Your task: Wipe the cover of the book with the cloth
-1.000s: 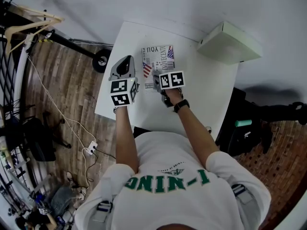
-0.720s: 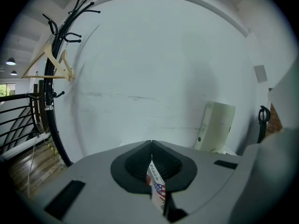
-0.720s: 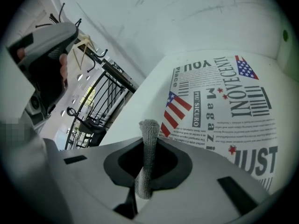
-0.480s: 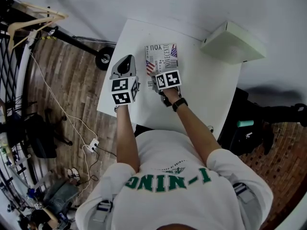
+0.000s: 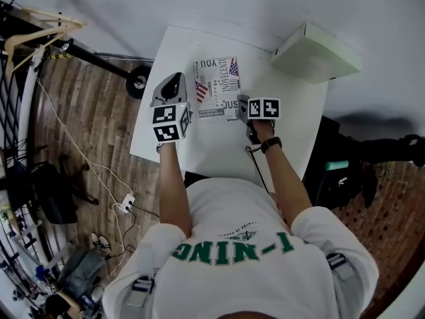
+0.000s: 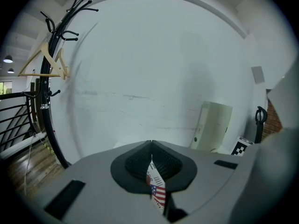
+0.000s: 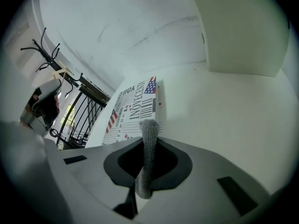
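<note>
The right gripper (image 7: 148,140) is clenched on a grey knitted cloth (image 7: 145,171), which stands up between its jaws as a narrow folded strip with its rounded end poking out past the tips. In the head view this gripper sits at the 5 o'clock corner of the book, and in its own view the cloth's end lies just beside the book's near edge; whether it touches the cover cannot be told. The thin book with a white cover printed in black newspaper-style lettering and small American flags (image 5: 216,88) lies flat on the white rectangular tabletop (image 5: 219,148), towards its far side. The left gripper (image 6: 152,146) is at the book's 9 o'clock side, its jaws closed together with a sliver of the flag-printed cover pinched between them. At about 1 o'clock from the right gripper, well apart from the book, a pale cream flat box (image 5: 316,53) rests on the far corner of the tabletop against the white wall. Off the tabletop at 9 o'clock lie brown wooden floorboards (image 5: 93,131), where a black coat stand carrying a bare wooden hanger (image 6: 46,64) rises.
</note>
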Demonstrator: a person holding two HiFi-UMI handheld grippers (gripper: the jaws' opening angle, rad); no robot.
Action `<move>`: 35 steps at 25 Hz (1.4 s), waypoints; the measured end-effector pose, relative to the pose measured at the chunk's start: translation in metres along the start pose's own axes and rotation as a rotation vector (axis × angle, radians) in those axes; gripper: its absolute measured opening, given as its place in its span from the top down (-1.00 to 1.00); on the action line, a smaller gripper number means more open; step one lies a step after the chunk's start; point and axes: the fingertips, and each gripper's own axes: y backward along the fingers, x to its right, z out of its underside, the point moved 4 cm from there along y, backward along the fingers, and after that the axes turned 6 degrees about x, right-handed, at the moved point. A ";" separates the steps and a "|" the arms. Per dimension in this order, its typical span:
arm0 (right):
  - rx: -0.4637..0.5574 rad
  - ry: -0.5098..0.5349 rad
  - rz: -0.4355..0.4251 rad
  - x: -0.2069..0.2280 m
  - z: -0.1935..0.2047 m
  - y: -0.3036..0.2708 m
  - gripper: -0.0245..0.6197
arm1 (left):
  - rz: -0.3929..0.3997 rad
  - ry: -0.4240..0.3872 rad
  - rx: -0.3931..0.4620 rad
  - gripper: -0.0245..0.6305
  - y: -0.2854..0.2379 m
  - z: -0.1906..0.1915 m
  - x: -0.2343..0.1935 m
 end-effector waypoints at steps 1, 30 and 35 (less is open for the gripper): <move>0.007 -0.013 0.000 0.001 0.000 0.001 0.82 | 0.000 0.000 0.002 0.88 0.001 -0.001 0.000; -0.045 0.100 -0.062 -0.035 0.033 -0.005 0.83 | -0.014 -0.003 0.021 0.88 0.013 -0.005 0.007; -0.002 0.036 -0.016 -0.003 0.031 0.014 0.83 | -0.001 -0.012 0.022 0.88 0.012 -0.007 0.013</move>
